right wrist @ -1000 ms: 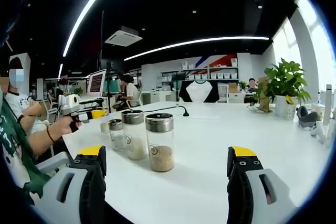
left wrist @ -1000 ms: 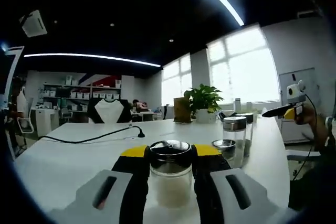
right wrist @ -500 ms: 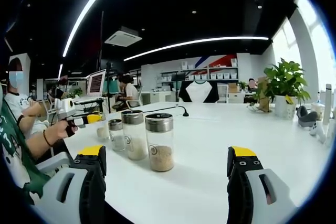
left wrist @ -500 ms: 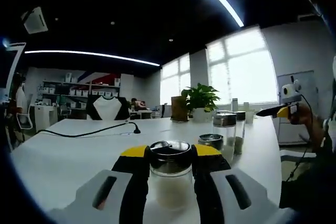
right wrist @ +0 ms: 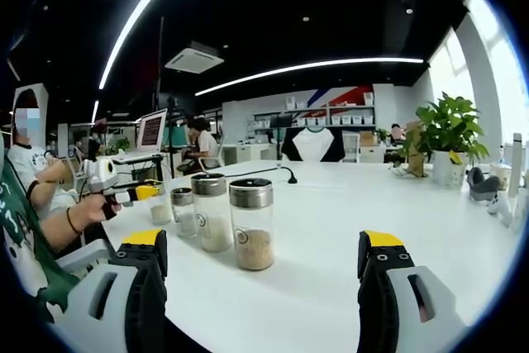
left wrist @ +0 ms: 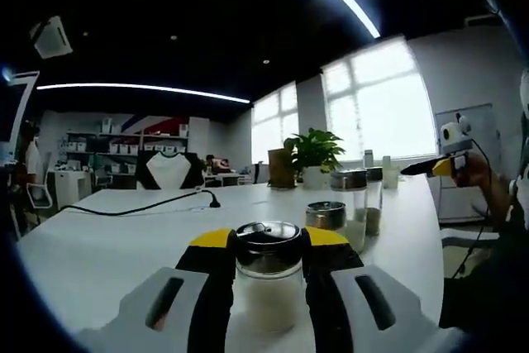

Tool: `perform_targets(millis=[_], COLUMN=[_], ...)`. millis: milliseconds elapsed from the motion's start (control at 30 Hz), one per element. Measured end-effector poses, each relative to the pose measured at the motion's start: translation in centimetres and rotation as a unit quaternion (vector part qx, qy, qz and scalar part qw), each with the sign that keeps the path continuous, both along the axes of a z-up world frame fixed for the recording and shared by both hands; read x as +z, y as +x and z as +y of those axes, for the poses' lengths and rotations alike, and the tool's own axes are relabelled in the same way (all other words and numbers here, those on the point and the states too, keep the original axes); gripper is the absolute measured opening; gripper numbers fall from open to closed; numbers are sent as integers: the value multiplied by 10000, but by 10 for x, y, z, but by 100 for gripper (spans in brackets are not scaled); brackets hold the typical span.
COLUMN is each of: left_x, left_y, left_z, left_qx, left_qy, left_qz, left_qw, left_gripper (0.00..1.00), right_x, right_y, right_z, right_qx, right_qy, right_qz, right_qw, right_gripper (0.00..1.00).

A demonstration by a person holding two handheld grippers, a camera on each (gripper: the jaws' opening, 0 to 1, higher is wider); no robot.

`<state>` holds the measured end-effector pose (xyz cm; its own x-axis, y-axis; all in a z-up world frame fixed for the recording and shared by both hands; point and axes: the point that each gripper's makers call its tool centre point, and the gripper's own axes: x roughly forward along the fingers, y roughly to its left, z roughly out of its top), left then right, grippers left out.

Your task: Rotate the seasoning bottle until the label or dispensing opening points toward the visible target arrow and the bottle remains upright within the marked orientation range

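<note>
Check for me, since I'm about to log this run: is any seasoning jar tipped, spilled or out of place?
Nothing stands out. The three clear glass jars with metal lids stand upright in a row on the white table, no spill around them. The left tool grips a fourth metal-lidded glass jar, also upright. The right tool is open.

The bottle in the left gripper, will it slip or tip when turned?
The bottle looks like smooth glass, so it may slip. The left gripper clamps it just under the metal lid, so tipping seems unlikely.
</note>
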<state>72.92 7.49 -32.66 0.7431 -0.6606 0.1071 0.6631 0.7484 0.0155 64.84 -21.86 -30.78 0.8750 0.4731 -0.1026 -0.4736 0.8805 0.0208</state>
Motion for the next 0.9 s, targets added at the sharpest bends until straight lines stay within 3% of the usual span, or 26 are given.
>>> perform_targets(millis=[267, 533, 600, 667, 767, 900], left_x=[1, 1, -2, -1, 3, 2], left_y=[-1, 1, 2, 4, -4, -9], left_z=[1, 2, 2, 6, 2, -3], left_qx=[26, -29, -96, -107, -583, -1305], left_qy=[-85, -97, -18, -36, 106, 410], left_qz=[-148, -84, 5, 29, -39, 116], left_qw=[9999, 9999, 10000, 9999, 9982, 9905], left_gripper=[33, 33, 37, 49, 53, 52], right_x=[0, 0, -1, -1, -1, -2], right_y=[0, 0, 0, 0, 0, 0], right_z=[-1, 1, 1, 0, 0, 1], right_qx=[-15, 20, 15, 5, 2, 18], right_qy=[6, 3, 0, -5, 3, -12], right_qz=[-5, 5, 10, 18, 14, 27], right_qw=[10000, 10000, 10000, 10000, 10000, 10000], right_gripper=[98, 98, 98, 98, 98, 98])
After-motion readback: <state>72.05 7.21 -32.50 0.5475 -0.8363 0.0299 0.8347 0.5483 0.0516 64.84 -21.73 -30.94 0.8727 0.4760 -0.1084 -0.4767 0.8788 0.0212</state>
